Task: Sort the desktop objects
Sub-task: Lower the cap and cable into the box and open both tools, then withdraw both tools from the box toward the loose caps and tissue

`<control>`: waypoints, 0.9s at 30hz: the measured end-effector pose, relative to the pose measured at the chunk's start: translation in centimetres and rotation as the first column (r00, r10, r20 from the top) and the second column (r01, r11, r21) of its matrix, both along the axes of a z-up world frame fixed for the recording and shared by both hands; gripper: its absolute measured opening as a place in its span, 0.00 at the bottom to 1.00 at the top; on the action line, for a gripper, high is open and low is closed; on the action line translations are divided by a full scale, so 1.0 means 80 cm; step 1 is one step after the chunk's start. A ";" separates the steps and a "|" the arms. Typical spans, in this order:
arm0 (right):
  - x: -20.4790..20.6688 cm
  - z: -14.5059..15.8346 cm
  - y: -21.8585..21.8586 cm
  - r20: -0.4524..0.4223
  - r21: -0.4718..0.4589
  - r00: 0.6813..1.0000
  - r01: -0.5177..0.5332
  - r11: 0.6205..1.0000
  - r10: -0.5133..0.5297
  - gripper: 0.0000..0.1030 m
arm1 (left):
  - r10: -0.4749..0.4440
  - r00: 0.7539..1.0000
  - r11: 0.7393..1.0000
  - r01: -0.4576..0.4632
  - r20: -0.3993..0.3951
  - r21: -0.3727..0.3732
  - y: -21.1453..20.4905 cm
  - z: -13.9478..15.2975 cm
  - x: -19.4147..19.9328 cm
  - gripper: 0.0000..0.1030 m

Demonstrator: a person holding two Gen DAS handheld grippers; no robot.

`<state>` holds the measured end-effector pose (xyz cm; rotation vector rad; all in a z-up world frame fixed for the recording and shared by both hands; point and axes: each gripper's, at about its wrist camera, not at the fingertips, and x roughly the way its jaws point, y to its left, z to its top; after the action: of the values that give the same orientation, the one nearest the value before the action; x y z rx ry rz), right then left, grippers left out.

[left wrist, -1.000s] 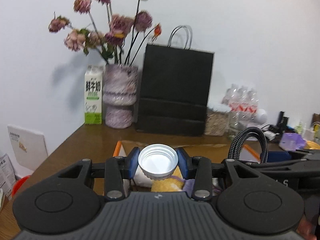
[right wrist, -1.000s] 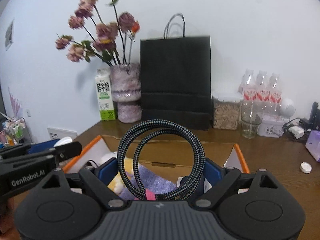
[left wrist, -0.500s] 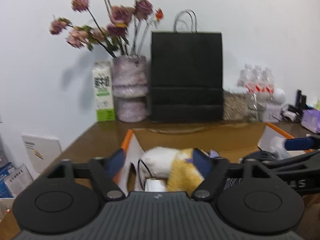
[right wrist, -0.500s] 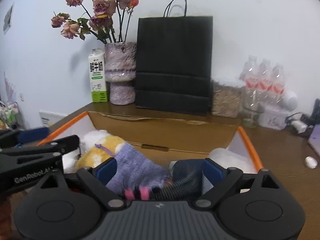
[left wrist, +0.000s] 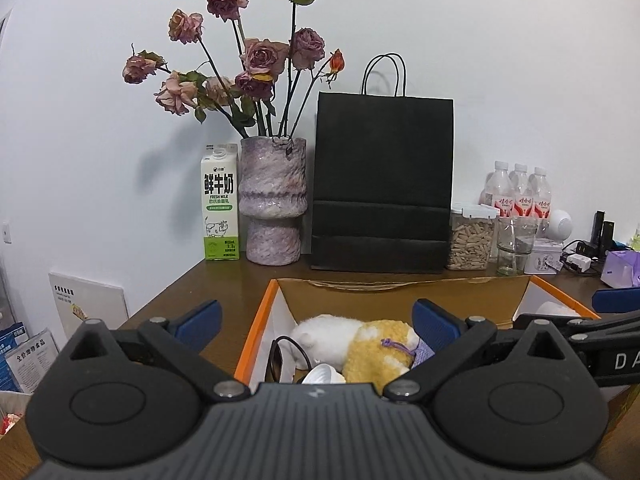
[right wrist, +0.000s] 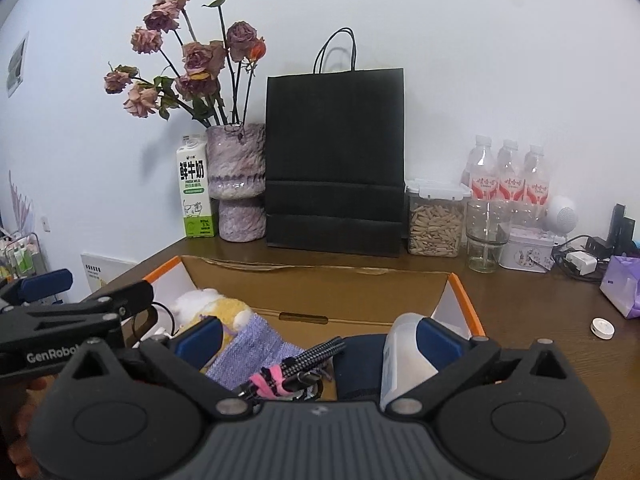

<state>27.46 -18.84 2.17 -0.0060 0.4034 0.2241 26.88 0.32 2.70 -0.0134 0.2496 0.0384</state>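
Both my tongs are spread wide, nothing in them: left tongs [left wrist: 316, 322], right tongs [right wrist: 318, 338]. Under them the cardboard box [right wrist: 320, 290] holds the braided cable [right wrist: 310, 358], white cap [left wrist: 323, 375], purple knit pouch [right wrist: 256, 346] and plush toy [left wrist: 360, 340]. Further back on the counter [right wrist: 528, 312], a pellet jar [right wrist: 436, 220].

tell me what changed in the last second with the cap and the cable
The left gripper let go of the white cap, which now lies in the cardboard box beside the plush toy. The right gripper released the braided cable, now lying on the things in the box. Both grippers' fingers stand open. The vase, black bag and milk carton stayed put.
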 end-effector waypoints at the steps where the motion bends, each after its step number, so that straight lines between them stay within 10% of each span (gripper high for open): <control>1: 0.000 0.000 -0.001 0.000 0.002 1.000 0.000 1.000 0.000 1.00 | 0.000 1.000 1.000 0.000 -0.001 -0.001 0.000 0.000 0.000 1.00; 27: -0.056 -0.020 -0.012 0.050 -0.012 0.999 -0.003 1.000 0.003 1.00 | -0.029 0.998 0.999 0.028 0.047 0.028 -0.007 -0.014 -0.049 1.00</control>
<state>22.94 -19.81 0.60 -0.0242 0.3548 0.2242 22.96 -0.21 1.59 0.0164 0.2020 0.0129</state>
